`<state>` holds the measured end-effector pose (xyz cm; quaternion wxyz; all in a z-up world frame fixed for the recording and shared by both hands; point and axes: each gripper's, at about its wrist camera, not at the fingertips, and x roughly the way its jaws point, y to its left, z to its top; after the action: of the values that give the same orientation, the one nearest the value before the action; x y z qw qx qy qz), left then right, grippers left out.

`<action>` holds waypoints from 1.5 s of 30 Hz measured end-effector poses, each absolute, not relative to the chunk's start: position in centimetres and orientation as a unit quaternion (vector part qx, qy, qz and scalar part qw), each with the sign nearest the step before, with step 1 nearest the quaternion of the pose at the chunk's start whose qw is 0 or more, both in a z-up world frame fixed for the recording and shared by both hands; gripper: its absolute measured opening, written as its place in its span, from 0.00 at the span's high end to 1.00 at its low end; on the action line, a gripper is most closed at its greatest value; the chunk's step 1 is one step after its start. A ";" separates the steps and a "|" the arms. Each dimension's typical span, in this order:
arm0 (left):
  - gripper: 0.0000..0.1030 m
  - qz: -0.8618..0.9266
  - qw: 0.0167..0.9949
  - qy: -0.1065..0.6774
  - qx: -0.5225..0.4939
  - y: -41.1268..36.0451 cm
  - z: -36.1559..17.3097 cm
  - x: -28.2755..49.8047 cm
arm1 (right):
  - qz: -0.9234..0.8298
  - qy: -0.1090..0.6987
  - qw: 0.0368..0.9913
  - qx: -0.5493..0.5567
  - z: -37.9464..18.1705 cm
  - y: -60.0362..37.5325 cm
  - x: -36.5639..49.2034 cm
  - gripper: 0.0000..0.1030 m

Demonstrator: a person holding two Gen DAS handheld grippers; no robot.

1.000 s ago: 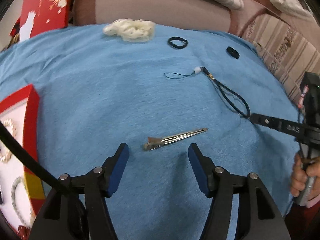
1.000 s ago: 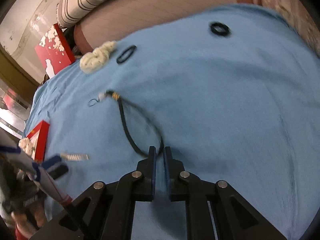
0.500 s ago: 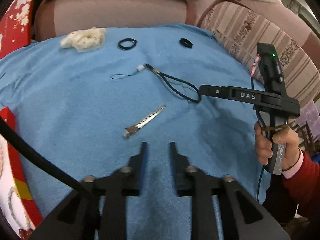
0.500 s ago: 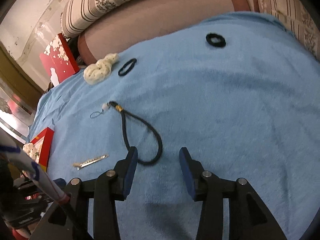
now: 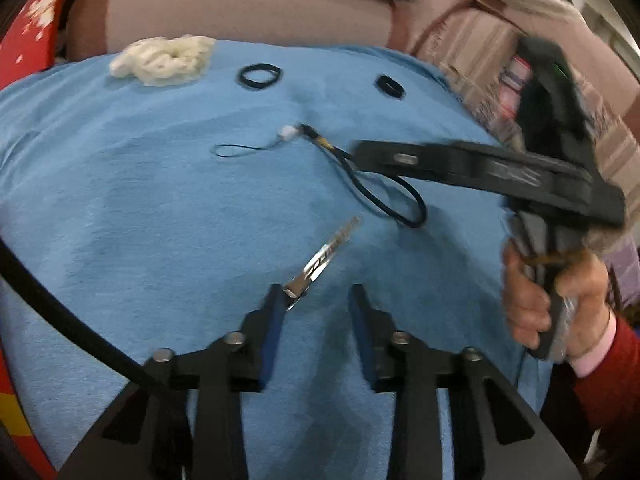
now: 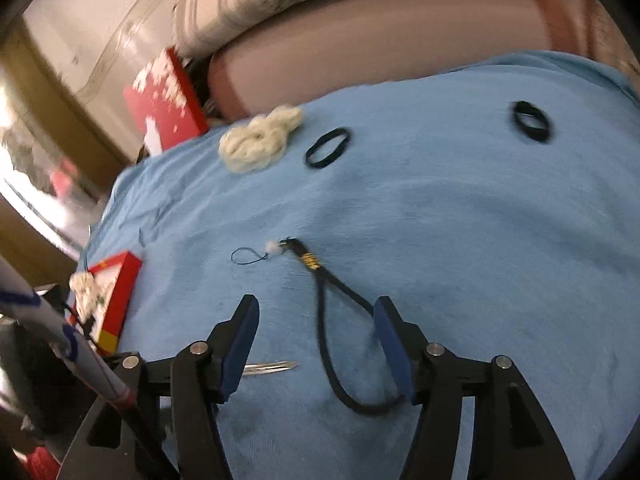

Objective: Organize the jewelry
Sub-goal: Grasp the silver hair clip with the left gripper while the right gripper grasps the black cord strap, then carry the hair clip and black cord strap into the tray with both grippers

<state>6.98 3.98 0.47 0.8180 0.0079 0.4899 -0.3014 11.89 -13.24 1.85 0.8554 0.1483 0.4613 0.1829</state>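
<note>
Both grippers spread wide: right gripper (image 6: 316,316) straddling the black cord loop (image 6: 326,344), needing to pinch one strand squarely; left gripper (image 5: 316,300) nosing the hair clip (image 5: 320,260).

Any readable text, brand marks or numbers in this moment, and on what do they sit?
None can be read.
Right gripper: white lettering on its black arm, too blurred.
Red box lid: white blossom pattern only, no words.
Red tray: no legible print.
</note>
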 end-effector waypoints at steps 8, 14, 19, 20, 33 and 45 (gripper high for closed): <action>0.66 -0.311 0.816 0.488 0.010 2.9 0.3 6.8 | 0.174 0.468 0.861 0.095 0.9 -11.3 13.0 0.40; 0.63 -0.291 0.841 0.455 0.041 3.2 1.7 6.4 | 0.146 0.475 0.865 0.067 0.6 -11.3 13.5 0.66; 0.42 -0.282 0.853 0.434 0.064 2.4 1.4 6.7 | 0.151 0.479 0.861 0.082 0.6 -11.6 13.6 0.88; 0.42 -0.287 0.849 0.437 0.070 1.9 0.9 6.9 | 0.151 0.479 0.860 0.085 0.7 -11.6 13.5 0.90; 0.90 -0.243 0.852 0.463 0.016 3.3 1.0 7.6 | 0.142 0.455 0.873 0.106 2.3 -12.2 12.7 0.90; 0.90 -0.172 0.893 0.414 -0.052 11.8 7.2 5.9 | 0.191 0.437 0.865 0.159 4.7 -10.5 8.8 0.90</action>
<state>5.94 11.80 7.19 0.8925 -0.0521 0.4138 -0.1716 8.77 -10.51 4.75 0.8646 0.1592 0.4368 0.1907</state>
